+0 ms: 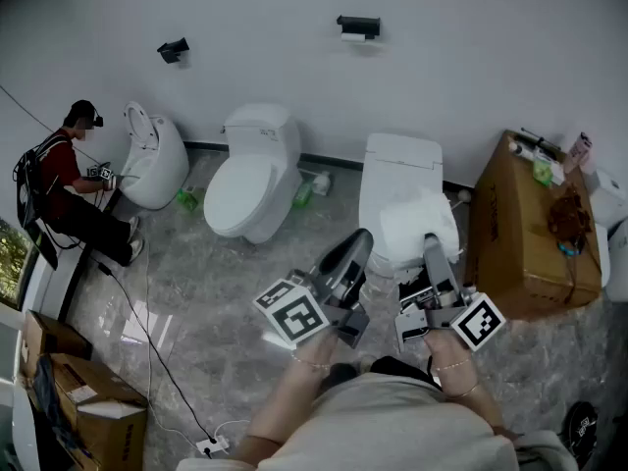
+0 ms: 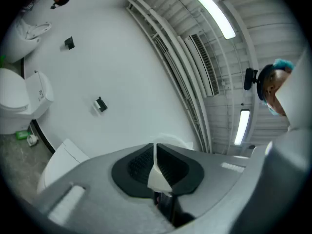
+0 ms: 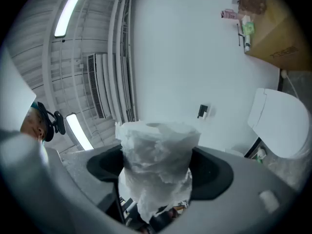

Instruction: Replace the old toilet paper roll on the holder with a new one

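We read no text, brand or number. Print on the cardboard box (image 1: pixel 535 234) beside the toilet (image 1: pixel 407 209) and on the floor cartons (image 1: pixel 83 410) is too small to resolve.

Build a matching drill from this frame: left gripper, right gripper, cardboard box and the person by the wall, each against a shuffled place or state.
Things
1. left gripper
2. right gripper
3. cardboard box
4. person

Places or states
A. right of the nearest toilet, clutter on top
B. jaws wide, gripping a toilet paper roll
C. low down beside the far-left toilet
D. jaws shut on a thin white paper scrap

Pairs: 1-D, 2-B, 3-A, 4-C
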`<action>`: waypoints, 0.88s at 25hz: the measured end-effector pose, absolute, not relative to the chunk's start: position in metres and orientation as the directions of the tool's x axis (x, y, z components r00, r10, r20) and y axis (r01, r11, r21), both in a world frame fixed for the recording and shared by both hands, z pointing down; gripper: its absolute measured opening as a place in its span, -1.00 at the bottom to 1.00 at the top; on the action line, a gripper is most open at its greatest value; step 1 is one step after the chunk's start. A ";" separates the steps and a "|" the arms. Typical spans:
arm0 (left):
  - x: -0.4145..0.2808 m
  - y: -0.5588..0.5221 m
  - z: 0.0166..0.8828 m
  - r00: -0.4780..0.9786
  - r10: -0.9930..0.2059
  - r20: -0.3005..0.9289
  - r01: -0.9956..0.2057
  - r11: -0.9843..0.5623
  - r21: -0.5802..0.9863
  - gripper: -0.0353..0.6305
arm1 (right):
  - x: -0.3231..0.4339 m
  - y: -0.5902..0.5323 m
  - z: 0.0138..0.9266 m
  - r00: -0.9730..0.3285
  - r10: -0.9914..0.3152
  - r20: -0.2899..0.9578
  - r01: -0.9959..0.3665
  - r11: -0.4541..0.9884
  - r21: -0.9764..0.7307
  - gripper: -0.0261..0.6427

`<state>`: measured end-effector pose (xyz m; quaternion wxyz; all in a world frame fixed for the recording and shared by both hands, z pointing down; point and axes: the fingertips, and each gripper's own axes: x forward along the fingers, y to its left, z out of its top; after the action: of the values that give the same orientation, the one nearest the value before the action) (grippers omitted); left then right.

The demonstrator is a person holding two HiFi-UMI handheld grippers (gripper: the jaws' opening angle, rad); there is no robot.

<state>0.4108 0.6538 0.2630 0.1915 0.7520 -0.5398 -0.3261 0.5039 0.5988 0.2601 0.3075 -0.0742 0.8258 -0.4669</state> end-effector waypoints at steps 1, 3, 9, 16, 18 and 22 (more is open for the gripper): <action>0.416 0.654 0.262 0.224 -0.934 -0.278 -0.704 -0.352 0.617 -0.84 | 0.504 0.600 0.260 -0.802 -0.405 -0.439 0.167 0.554 -0.816 0.28; 0.422 0.655 0.261 0.250 -0.930 -0.269 -0.728 -0.364 0.582 -0.84 | 0.505 0.602 0.260 -0.806 -0.396 -0.439 0.169 0.556 -0.813 0.28; 0.422 0.653 0.264 0.251 -0.935 -0.250 -0.748 -0.352 0.563 -0.84 | 0.505 0.602 0.262 -0.809 -0.396 -0.435 0.168 0.554 -0.816 0.28; 0.433 0.643 0.265 0.231 -0.938 -0.260 -0.751 -0.342 0.565 -0.84 | 0.527 0.587 0.265 -0.806 -0.396 -0.440 0.173 0.553 -0.815 0.28; 0.439 0.640 0.267 0.226 -0.938 -0.262 -0.745 -0.340 0.574 -0.84 | 0.534 0.579 0.270 -0.807 -0.402 -0.432 0.162 0.553 -0.818 0.28; 0.449 0.637 0.275 0.239 -0.937 -0.256 -0.748 -0.346 0.567 -0.84 | 0.533 0.571 0.277 -0.814 -0.384 -0.437 0.160 0.574 -0.803 0.28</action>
<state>0.4491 0.6369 0.2750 0.1660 0.7692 -0.5474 -0.2848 0.5332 0.5708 0.2770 0.2978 -0.0670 0.8356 -0.4567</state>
